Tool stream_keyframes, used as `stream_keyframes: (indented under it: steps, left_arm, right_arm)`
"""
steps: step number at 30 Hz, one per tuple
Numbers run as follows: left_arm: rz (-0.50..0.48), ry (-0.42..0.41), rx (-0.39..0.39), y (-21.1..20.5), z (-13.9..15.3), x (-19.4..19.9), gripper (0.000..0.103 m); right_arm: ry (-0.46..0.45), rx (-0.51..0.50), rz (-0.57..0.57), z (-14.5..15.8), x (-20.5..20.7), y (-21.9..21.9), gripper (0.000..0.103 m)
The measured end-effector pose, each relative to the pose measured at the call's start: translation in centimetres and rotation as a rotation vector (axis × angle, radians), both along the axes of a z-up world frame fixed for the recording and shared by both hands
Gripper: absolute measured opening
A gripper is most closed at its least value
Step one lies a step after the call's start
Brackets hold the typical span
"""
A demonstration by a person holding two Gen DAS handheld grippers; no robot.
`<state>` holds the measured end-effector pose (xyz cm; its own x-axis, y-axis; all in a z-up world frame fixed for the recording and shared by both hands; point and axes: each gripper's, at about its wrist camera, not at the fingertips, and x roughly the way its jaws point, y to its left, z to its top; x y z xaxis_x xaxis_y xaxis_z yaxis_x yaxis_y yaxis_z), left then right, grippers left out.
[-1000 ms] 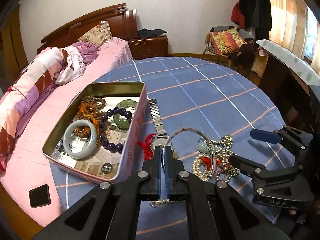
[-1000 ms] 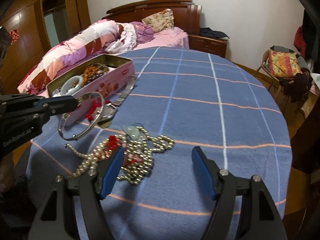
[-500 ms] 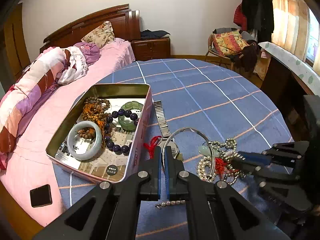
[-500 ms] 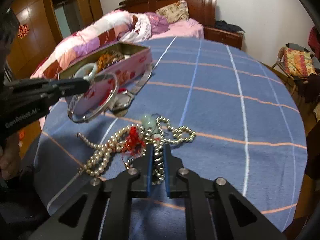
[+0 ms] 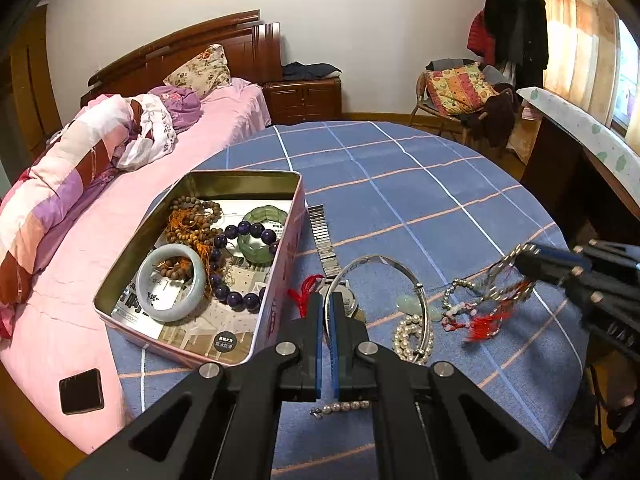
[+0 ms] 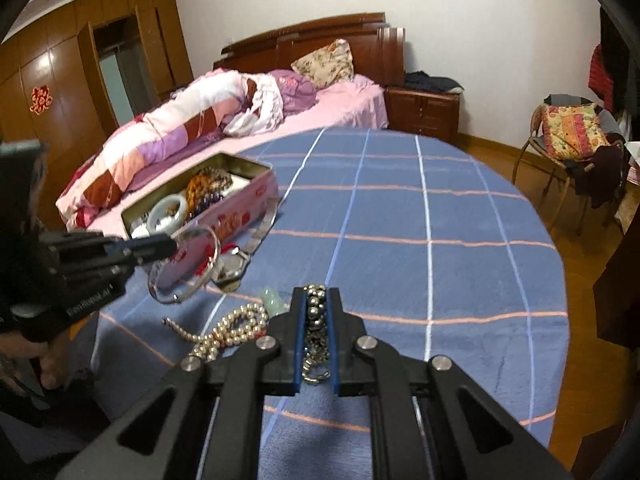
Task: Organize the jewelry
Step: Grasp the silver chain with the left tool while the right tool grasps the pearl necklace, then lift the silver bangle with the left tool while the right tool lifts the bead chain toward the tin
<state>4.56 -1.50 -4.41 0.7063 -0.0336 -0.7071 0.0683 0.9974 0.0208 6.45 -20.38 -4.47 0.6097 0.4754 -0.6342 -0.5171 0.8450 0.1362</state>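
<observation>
left tool: my left tool is clamped tight on the rim of a silver bangle, holding it tilted above the bench; in the right wrist view the bangle hangs in front of the tin's side.
right tool: my right tool is pinched shut on a metal bead chain, beads stacked between the blue pads.
chain: in the left wrist view the right tool has the chain's end raised off the cloth, strands trailing down to a red tassel; blurred there.
pearl strand: pearl strand lies on the bench just left of my right tool, touching the tangle.
jade pendant: pale green pendant on the cloth, inside the bangle's outline as seen from the left wrist.
tin: open pink tin at the bench's left edge, beside the bed.
tin contents: pale jade bangle, dark purple bead bracelet, green bracelet, brown wooden beads.
watch: metal-band watch flat on the cloth just right of the tin.
hand: a hand grips the left tool's handle.
</observation>
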Motion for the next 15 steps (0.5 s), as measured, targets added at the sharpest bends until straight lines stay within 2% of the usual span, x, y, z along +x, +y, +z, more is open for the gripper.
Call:
stream_keyframes:
  steps: [3, 6, 13, 14, 15]
  left_arm:
    - [-0.001, 0.002, 0.000, -0.1, 0.0, 0.0, 0.001]
    - [-0.005, 0.004, 0.000, -0.3, -0.1, 0.0, 0.001]
    - [0.001, 0.006, 0.000, -0.2, -0.3, 0.1, 0.001]
    - [0.003, 0.011, -0.001, -0.1, -0.5, 0.2, 0.001]
    - [0.005, 0.016, -0.003, 0.0, -0.6, 0.3, 0.001]
  right_arm:
    - [-0.014, 0.033, -0.002, 0.9, 0.0, -0.5, 0.012]
    - [-0.019, 0.020, -0.032, 0.7, 0.7, -1.0, 0.012]
    - [0.149, -0.034, -0.154, -4.3, 4.6, -3.8, 0.015]
    - [0.166, -0.055, -0.178, -4.8, 5.0, -4.0, 0.020]
    - [0.172, -0.055, -0.204, -5.0, 5.1, -4.5, 0.033]
